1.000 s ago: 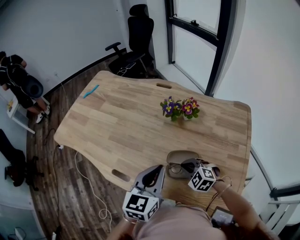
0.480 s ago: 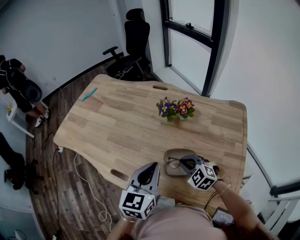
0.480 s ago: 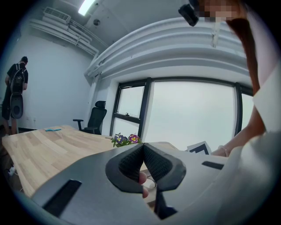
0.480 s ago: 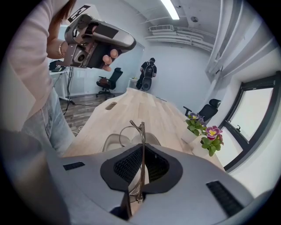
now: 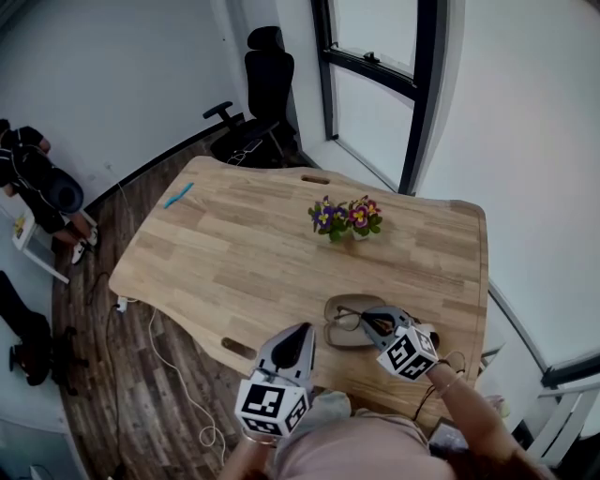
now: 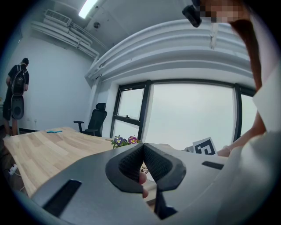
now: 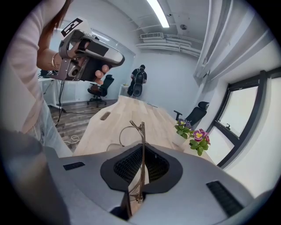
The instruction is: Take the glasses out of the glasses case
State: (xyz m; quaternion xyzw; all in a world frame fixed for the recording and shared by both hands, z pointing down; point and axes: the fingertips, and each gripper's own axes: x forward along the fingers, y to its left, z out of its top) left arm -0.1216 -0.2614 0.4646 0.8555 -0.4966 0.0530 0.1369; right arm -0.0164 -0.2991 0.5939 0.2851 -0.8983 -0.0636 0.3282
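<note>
Right gripper [image 7: 141, 151]: jaws clamped on glasses [image 7: 141, 129], at the open glasses case [image 5: 339, 339] on table [image 5: 234, 244], 6 o'clock of flowers [image 5: 342, 217]. Left gripper [image 6: 143, 151]: jaws together, empty, 8 o'clock of case.

You're lit bright and even: daylight from the window [image 5: 370, 103] plus a ceiling strip light [image 7: 157, 13], so shadows on the table [image 5: 234, 253] stay soft with no hard glare. In the left gripper view the window blows out to flat white. Both gripper views are heavy fisheye with black corners and a soft near foreground, and your head view bows at the edges
</note>
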